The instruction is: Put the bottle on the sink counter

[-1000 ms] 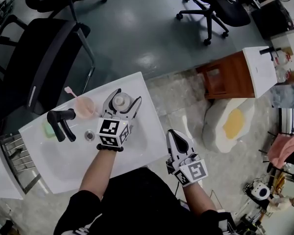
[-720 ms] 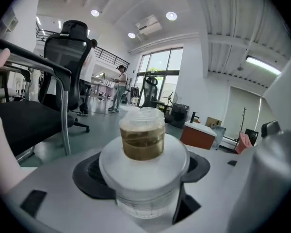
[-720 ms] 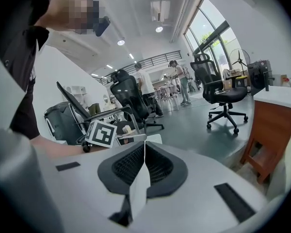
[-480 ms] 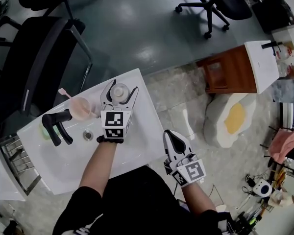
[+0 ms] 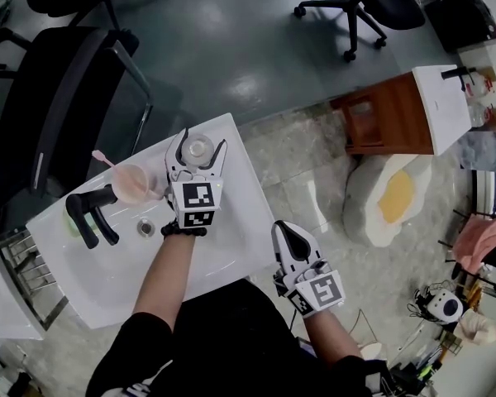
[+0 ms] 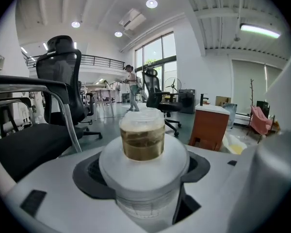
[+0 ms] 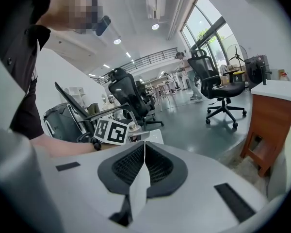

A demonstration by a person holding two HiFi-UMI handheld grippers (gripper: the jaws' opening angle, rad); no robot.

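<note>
While the left gripper (image 5: 200, 144) clamps the bottle (image 6: 142, 140) over the sink counter (image 5: 231, 246) beneath it — the placing step, I think — next it must lower, then open.

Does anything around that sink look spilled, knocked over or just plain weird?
Nothing stands out. The bottle sits upright in the left gripper, at the far edge of the sink counter. The pink cup beside it is upright too, and I see no spill on the white surface.
</note>
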